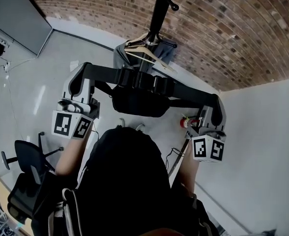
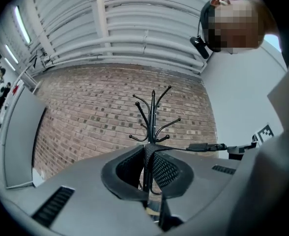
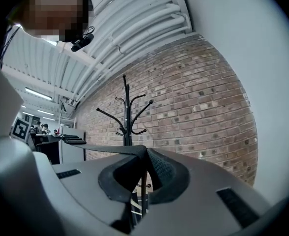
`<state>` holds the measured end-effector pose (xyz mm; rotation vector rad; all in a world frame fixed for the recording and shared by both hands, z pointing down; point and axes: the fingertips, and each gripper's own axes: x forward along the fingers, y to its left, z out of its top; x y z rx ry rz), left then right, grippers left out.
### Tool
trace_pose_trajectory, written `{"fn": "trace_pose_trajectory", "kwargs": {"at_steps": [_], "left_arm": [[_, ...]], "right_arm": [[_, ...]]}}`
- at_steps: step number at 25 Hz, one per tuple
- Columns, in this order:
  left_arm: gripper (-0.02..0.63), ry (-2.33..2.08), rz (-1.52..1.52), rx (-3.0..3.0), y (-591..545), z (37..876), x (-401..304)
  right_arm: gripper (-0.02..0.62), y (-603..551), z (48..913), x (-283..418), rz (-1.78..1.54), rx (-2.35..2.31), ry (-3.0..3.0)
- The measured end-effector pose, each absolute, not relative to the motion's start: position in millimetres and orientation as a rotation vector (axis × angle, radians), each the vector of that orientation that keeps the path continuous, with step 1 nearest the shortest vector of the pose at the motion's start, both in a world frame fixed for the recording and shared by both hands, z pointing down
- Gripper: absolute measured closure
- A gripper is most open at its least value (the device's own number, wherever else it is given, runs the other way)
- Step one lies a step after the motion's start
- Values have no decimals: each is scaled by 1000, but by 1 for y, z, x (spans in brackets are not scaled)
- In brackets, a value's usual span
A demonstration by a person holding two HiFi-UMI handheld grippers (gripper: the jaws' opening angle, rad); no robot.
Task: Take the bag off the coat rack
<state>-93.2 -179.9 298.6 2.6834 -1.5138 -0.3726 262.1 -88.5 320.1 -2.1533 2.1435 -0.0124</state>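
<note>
L gripper (image 1: pixel 79 80), mid-left of frame, jaws clamped on strap (image 1: pixel 144 77). Black bag (image 1: pixel 137 104), small, pouch-shaped, hangs at ctr under taut wide strap w/ buckles, clear of rack (image 1: pixel 159 9) at top ctr. R gripper (image 1: pixel 215 104), mid-right, clamped on strap's other end.

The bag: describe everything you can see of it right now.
The bag is black, soft and fabric-like, with a rounded pouch sagging below a wide webbing strap fitted with buckles. The strap is stretched almost level between the left gripper and right gripper, whose jaws are each shut on one end. The coat rack stands beyond it.
</note>
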Motion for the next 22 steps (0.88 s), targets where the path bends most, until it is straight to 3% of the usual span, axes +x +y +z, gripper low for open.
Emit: {"fn": "trace_pose_trajectory", "kwargs": {"at_steps": [10,22], "left_arm": [[583,-1584,-301,2720,-167,310,-102],[583,-1490,-364,2688,-149,326,-104]], "right_arm": [[574,-72,331,255,128,-2288,2183],[574,-60,353,252,-47,-2207,2214]]}}
